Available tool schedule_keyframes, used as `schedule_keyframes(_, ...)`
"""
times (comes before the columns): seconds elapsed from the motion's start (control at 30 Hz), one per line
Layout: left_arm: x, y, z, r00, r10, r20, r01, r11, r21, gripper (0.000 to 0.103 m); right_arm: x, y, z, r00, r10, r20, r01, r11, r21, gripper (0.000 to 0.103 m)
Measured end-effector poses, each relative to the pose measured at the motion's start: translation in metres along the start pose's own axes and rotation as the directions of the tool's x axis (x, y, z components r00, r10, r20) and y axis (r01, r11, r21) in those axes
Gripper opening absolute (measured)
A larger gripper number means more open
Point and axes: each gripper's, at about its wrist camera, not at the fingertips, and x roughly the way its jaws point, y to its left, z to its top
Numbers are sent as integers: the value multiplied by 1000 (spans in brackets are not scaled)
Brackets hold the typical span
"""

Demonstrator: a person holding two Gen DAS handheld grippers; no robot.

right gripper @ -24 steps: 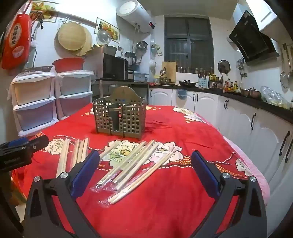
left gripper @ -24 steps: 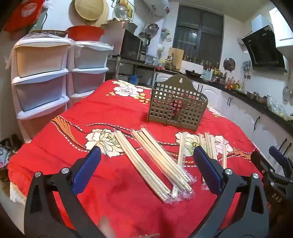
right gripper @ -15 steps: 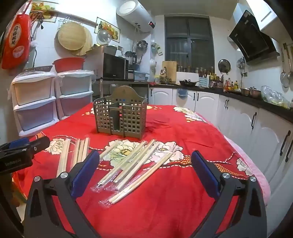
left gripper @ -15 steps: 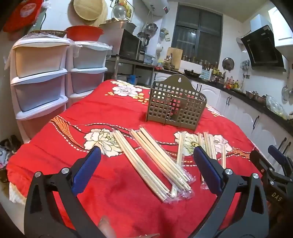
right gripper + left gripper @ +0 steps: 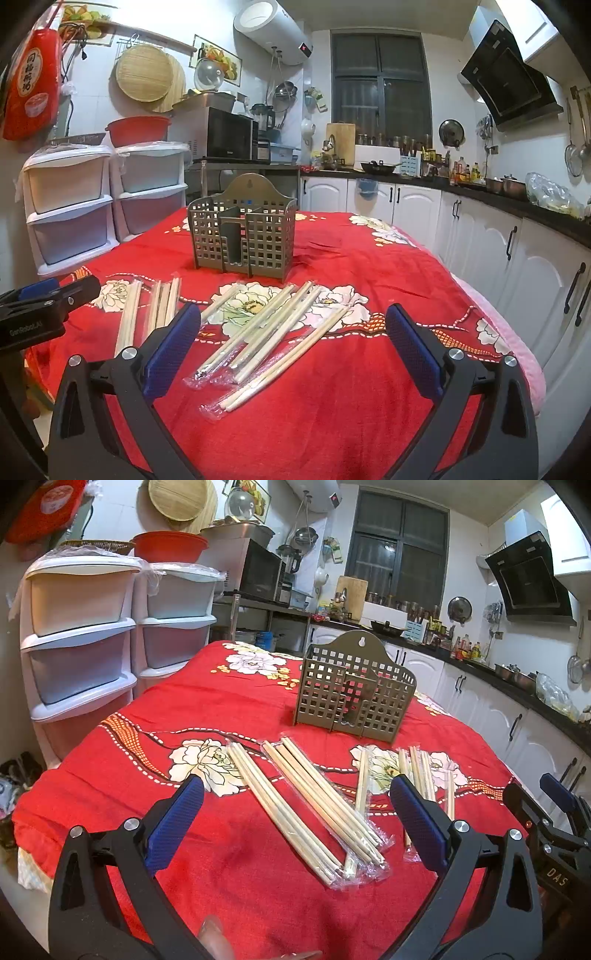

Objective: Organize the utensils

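Several pairs of wooden chopsticks in clear wrappers [image 5: 317,805] lie on the red flowered tablecloth [image 5: 207,709]; they also show in the right wrist view [image 5: 266,332]. A grey lattice utensil holder [image 5: 352,694] stands upright behind them, empty as far as I can see, and shows in the right wrist view [image 5: 242,236]. My left gripper [image 5: 295,808] is open and empty above the near chopsticks. My right gripper [image 5: 293,332] is open and empty, hovering over the wrapped pairs. Each gripper shows at the edge of the other's view.
White plastic drawer units [image 5: 81,638] stand left of the table. White kitchen cabinets [image 5: 517,266] run along the right under a dark counter. The table's right edge [image 5: 491,306] drops off near the cabinets.
Both views shift only slightly; the left gripper has edged a little forward. Both grippers stay open and the chopsticks lie where they were.
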Motion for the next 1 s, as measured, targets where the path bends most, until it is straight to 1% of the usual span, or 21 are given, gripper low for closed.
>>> schedule_keyframes(0.47,-4,-5,1,1000,-1,3,1,1000,-2,93,1,-1,-1,1000,-1,1,1,1000,-2,97)
schedule_keyframes(1.0,-3,-3,1,1000,-2,4,2,1000,-3,93,0,-2,0,1000,-3,2,3,1000,0,97)
